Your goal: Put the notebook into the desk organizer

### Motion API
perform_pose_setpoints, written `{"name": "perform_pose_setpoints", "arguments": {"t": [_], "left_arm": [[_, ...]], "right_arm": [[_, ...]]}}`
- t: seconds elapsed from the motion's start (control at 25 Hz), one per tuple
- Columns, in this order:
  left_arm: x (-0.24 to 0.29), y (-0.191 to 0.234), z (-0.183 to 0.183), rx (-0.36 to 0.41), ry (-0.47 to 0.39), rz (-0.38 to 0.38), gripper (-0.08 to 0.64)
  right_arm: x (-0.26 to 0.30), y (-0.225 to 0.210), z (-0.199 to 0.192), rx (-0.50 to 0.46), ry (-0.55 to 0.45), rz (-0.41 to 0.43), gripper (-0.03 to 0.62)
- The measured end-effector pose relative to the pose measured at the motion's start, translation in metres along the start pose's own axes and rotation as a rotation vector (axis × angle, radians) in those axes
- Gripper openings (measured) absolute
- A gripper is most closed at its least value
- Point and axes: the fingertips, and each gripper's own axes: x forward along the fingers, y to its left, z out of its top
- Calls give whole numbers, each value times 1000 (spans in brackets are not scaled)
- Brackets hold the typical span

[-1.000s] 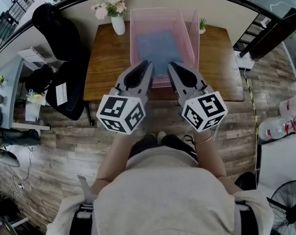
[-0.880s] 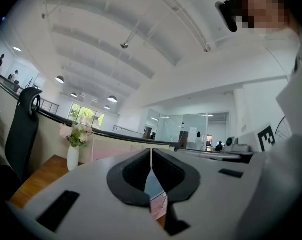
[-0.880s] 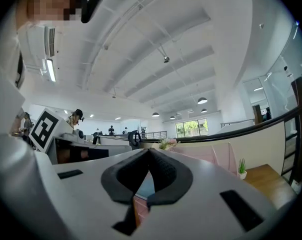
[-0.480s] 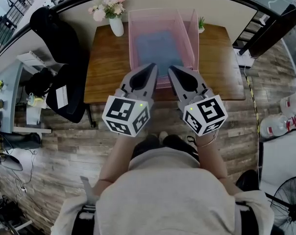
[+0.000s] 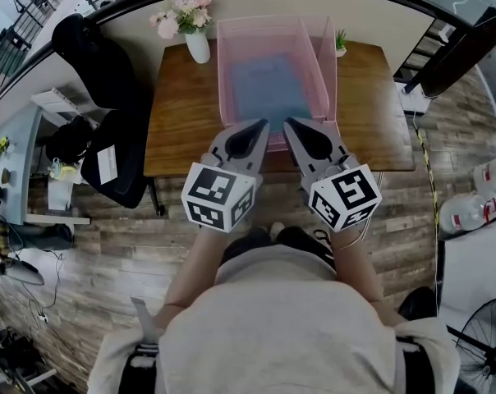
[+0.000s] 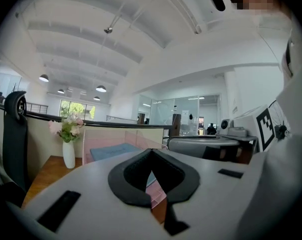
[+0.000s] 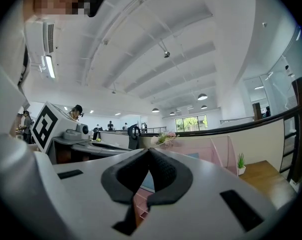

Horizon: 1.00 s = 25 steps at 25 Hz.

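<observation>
A pink see-through desk organizer (image 5: 225, 72) stands on the wooden table (image 5: 182, 117). A blue notebook (image 5: 268, 84) lies flat inside its wide compartment. In the left gripper view the notebook (image 6: 111, 151) shows behind the organizer's pink wall (image 6: 98, 136). My left gripper (image 5: 263, 124) and right gripper (image 5: 289, 124) hover side by side above the table's near edge, just in front of the organizer. The left gripper's (image 6: 151, 151) jaws meet with nothing between them. So do the right gripper's (image 7: 149, 149) jaws. In the right gripper view the organizer (image 7: 216, 151) lies ahead to the right.
A white vase of flowers (image 5: 197, 39) stands on the table left of the organizer, a small potted plant (image 5: 340, 41) to its right. A black office chair (image 5: 108, 146) sits beside the table's left end. Water bottles (image 5: 478, 199) and a fan (image 5: 486, 351) are on the floor at right.
The left gripper has drawn back from the organizer toward the table's near edge, sunk a little and rolled. The right gripper has barely moved.
</observation>
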Motion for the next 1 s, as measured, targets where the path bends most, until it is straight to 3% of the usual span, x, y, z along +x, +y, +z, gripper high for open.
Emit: {"name": "perform_pose_setpoints", "arguments": {"t": [0.2,0.64,1.0], "left_arm": [[4,4,-13,-25,52,1,11],[9,16,-17,-63,71,25,11],[12,17,-17,-35,70,24,11]], "right_arm": [[2,0,-9,12,21,10,11],[13,-5,-16,28,58,26,11],[18,-5,-21,23,75,26,11]]}}
